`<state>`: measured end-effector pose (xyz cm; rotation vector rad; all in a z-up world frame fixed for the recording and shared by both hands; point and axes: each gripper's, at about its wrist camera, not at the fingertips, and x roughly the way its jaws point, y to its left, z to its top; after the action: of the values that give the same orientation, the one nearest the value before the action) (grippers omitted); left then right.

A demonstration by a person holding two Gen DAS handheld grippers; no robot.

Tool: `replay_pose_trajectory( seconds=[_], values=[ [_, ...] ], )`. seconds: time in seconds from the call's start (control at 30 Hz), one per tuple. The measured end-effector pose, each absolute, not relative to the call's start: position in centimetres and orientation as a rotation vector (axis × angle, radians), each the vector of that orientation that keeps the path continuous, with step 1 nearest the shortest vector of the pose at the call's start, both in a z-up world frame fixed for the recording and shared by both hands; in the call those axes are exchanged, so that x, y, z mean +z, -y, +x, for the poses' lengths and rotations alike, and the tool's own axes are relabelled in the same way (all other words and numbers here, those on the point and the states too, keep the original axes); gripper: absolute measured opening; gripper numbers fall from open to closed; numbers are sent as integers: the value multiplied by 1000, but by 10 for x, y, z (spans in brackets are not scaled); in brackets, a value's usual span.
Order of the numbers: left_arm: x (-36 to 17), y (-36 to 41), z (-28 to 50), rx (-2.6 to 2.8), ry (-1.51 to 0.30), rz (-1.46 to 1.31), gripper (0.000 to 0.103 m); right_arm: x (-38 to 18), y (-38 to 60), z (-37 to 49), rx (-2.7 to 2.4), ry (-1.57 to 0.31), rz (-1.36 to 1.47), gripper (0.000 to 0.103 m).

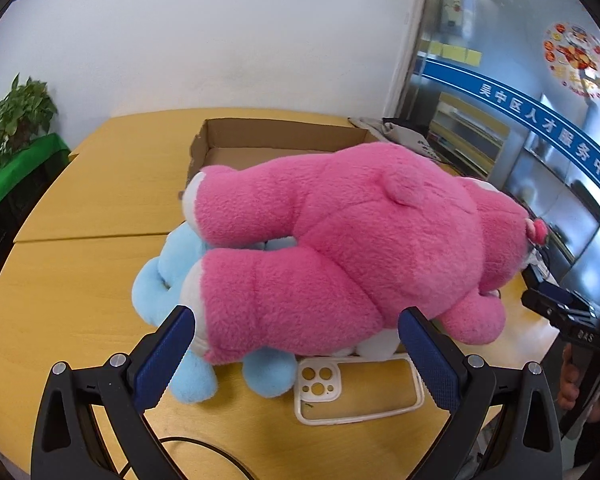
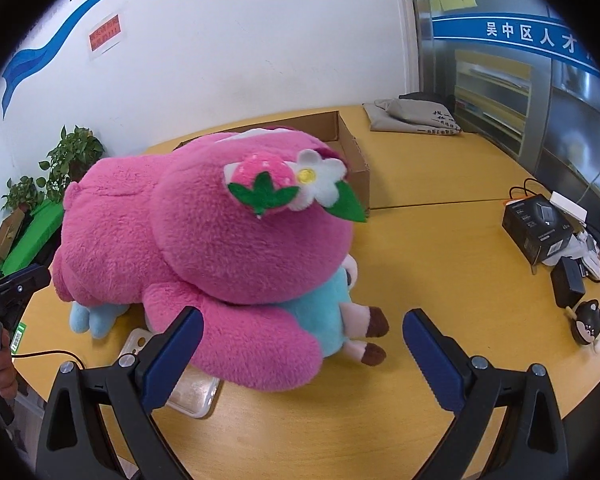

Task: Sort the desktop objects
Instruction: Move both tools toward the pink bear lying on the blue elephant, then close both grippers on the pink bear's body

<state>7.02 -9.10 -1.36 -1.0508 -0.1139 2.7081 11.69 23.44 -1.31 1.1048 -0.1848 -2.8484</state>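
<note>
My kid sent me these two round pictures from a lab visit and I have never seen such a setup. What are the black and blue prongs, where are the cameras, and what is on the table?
There is no robot here: a person holds a handheld two-finger gripper in each hand, with a fisheye camera on each looking along its fingers. One picture comes from the left gripper, the other from the right gripper. Both are open and hold nothing.

On the yellow table a big pink plush toy lies on top of smaller light blue plush toys. A clear phone case pokes out beneath. Behind stands an open cardboard box. The right view also shows a small black box.
</note>
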Motion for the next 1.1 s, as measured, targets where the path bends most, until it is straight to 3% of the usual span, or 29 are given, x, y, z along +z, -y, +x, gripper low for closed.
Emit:
replay_pose_trajectory(
  seconds=[0.4, 0.7, 1.1],
  values=[
    [3, 70, 70, 2682, 74, -1018, 103, -6, -240, 122, -2847, 105, 1036, 100],
    [0, 59, 43, 2585, 118, -1035, 103, -2, -254, 99, -2759, 190, 1030, 101],
    [-13, 67, -6, 2512, 290, -1088, 103, 0, -255, 49, -2644, 204, 1002, 103]
  ],
)
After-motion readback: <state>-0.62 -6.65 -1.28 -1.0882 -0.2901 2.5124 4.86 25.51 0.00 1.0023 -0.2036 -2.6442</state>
